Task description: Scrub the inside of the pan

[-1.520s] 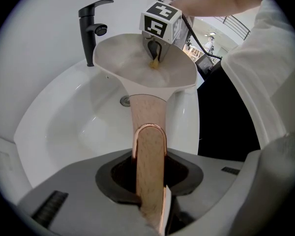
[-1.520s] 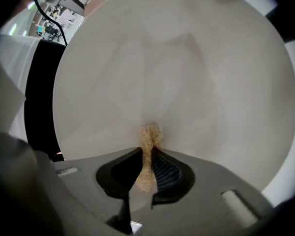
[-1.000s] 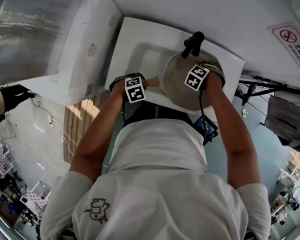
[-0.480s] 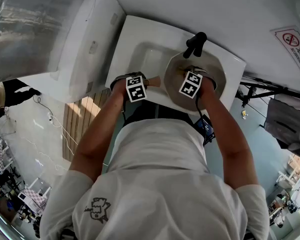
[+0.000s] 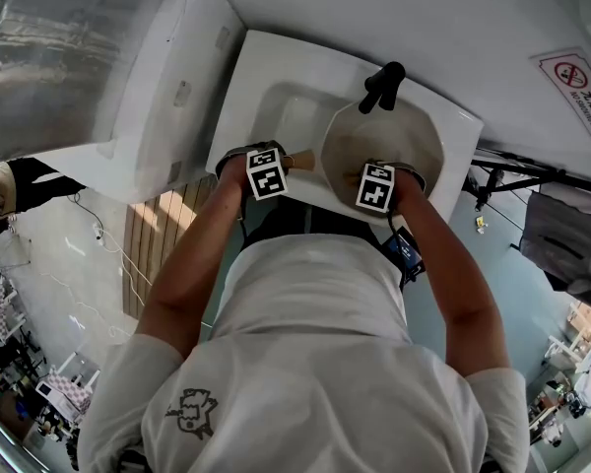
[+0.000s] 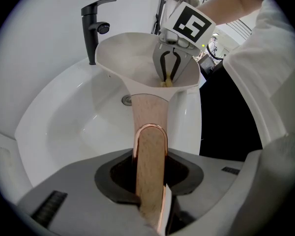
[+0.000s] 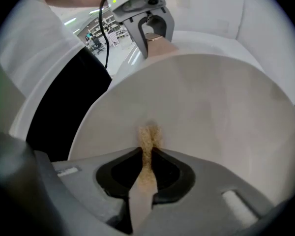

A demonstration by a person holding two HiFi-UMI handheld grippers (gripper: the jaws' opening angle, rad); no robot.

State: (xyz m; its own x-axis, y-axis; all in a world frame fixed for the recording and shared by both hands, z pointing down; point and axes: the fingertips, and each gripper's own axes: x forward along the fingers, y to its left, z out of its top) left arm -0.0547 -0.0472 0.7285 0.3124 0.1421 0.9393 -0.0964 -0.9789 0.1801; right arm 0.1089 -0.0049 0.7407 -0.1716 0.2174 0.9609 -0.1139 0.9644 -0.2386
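The right gripper [image 7: 146, 154], clamping a thin tan scouring pad [image 7: 148, 134], has swept back towards itself across the round cream pan [image 5: 389, 136], mid-scrub; the left gripper [image 6: 150, 200] clamps the pan's wooden handle [image 6: 148, 122].

Small washroom corner. White wall [image 5: 453, 18] at top, red no-smoking sign [image 5: 578, 87] on it at the right. White sink [image 5: 251, 92] sits against the wall, black tap [image 5: 382, 85] at its back edge. Just left of the sink is a white boxy unit [image 5: 167, 97], and past that a crinkled silver sheet [image 5: 49, 57]. Floor [image 5: 79, 274] is pale and glossy. Wooden slat mat [image 5: 150, 254] lies beside the sink, with a bright light patch on it. Black cable [image 5: 74, 208] lies loose on the floor. Right side: black stand [image 5: 517, 170], grey cloth [image 5: 563, 239]. Bright, cluttered workshop area at the far edges, too small to make out.
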